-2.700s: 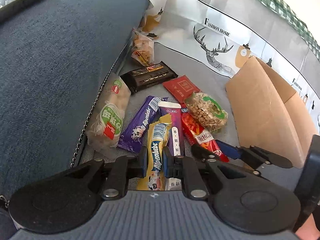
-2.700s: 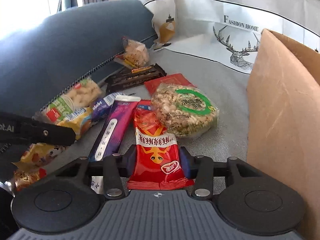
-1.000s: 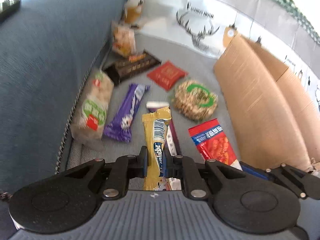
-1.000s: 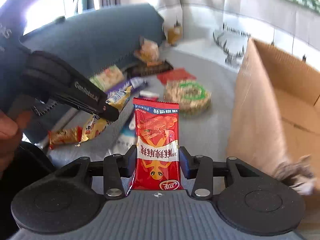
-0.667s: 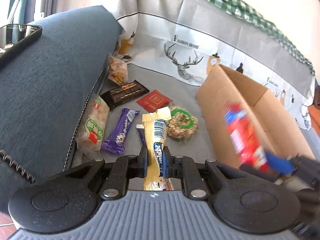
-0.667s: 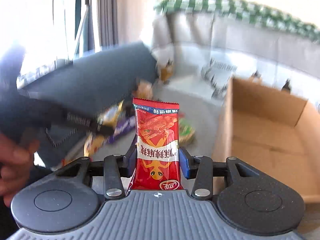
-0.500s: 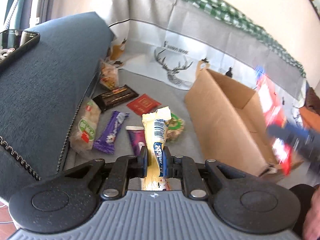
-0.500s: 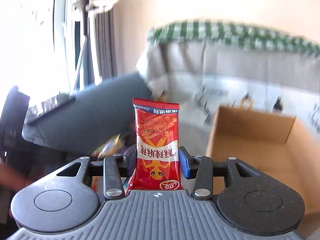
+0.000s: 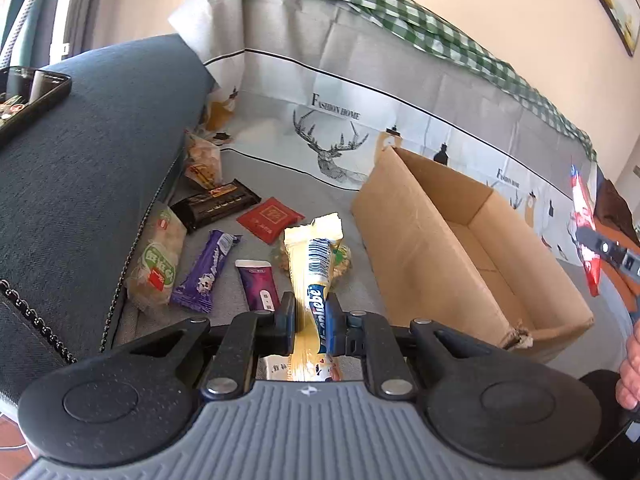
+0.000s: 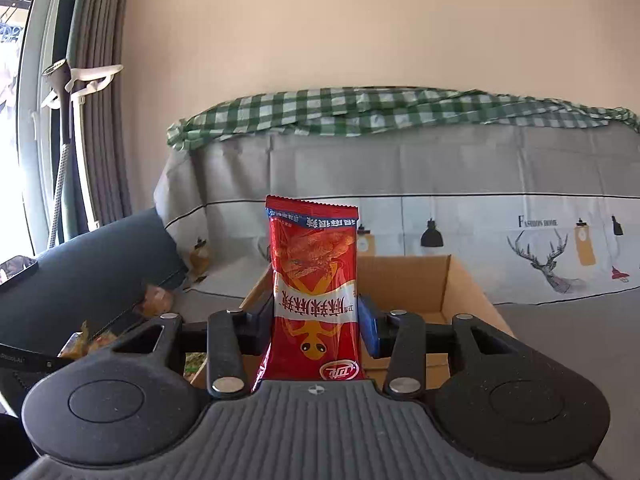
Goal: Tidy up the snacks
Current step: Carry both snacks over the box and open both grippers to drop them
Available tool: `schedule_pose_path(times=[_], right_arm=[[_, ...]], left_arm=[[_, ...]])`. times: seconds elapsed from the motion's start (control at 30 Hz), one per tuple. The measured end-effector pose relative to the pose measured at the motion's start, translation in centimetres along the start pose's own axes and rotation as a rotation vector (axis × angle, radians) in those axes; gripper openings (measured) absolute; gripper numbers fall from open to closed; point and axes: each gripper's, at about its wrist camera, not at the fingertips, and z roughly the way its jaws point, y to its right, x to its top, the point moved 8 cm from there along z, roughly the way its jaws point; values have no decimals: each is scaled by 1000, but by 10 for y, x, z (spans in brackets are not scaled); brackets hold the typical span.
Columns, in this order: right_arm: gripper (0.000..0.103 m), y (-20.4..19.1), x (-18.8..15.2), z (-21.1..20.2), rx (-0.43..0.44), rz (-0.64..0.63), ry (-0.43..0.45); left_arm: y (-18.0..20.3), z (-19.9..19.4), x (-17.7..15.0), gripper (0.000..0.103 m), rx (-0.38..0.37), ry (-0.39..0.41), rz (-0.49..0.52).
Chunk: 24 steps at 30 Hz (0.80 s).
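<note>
My left gripper (image 9: 310,312) is shut on a yellow Alpenliebe candy pack (image 9: 314,260) and holds it above the sofa seat, left of an open cardboard box (image 9: 452,248). My right gripper (image 10: 316,320) is shut on a red snack packet (image 10: 314,292), held upright and high near the box (image 10: 404,280); the packet also shows at the right edge of the left wrist view (image 9: 584,216). On the seat lie a purple bar (image 9: 208,272), a magenta pack (image 9: 258,290), a green-labelled bag (image 9: 158,264), a dark chocolate bar (image 9: 218,204), a red sachet (image 9: 270,218) and a clear bag (image 9: 202,160).
A blue sofa armrest (image 9: 80,160) with a phone (image 9: 28,92) on it rises to the left. The printed sofa back (image 9: 360,120) stands behind, with a green checked cloth (image 10: 360,112) on top. A round nut snack (image 9: 344,260) lies partly hidden behind the yellow pack.
Both grippers have lifted their packs off the seat and drawn back. The right gripper has swung up and right with the red packet, to the box.
</note>
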Motion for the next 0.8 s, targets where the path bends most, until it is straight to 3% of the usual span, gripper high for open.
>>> schedule_pose_path(times=[0.5,0.8], right_arm=[[45,4,-11,14,-35,39,-58],[45,17,-15,22,-34,96,-89]], left_arm=[[7,-5,-1,15,28,-8,27],[18,-4,3,15,44,-23,-44]])
